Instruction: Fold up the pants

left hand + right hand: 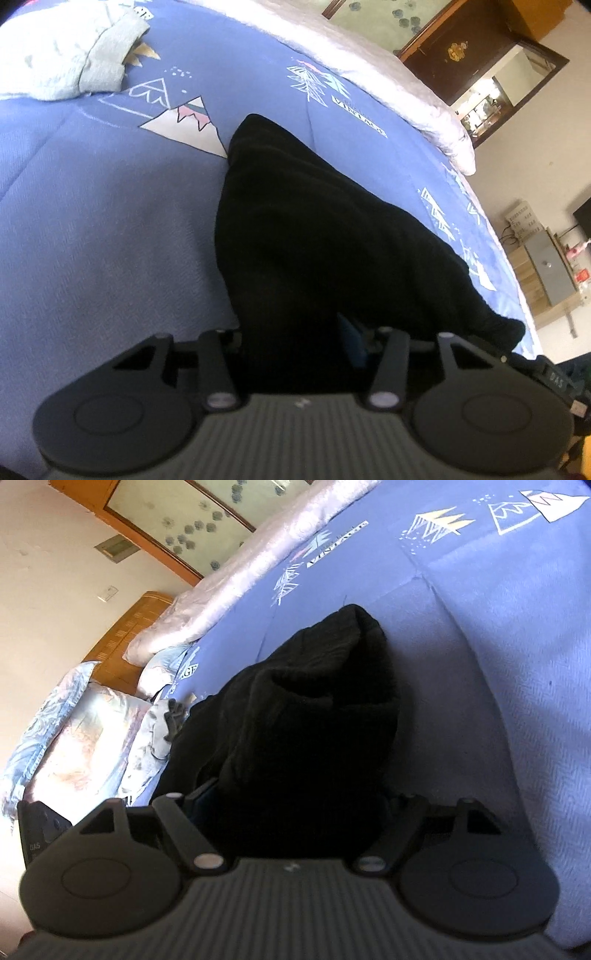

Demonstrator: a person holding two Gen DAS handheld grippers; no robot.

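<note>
my left gripper (301, 347) and right gripper (295, 812) both pinch the soft black fabric pants (314, 229), lifted near me and trailing far onto the blue patterned quilt (110, 221) — still bunched, no neat fold showing — most folding seems left.

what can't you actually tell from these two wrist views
- Left wrist view: the left tool has its fingertips buried under the black pants, so the grip is unclear.
- Right wrist view: the right tool is covered by the same cloth.
- Both views: the pants are too dark to show folds, waistband or legs.
- Left wrist view: the grey garment is cut off by the frame edge.
</note>
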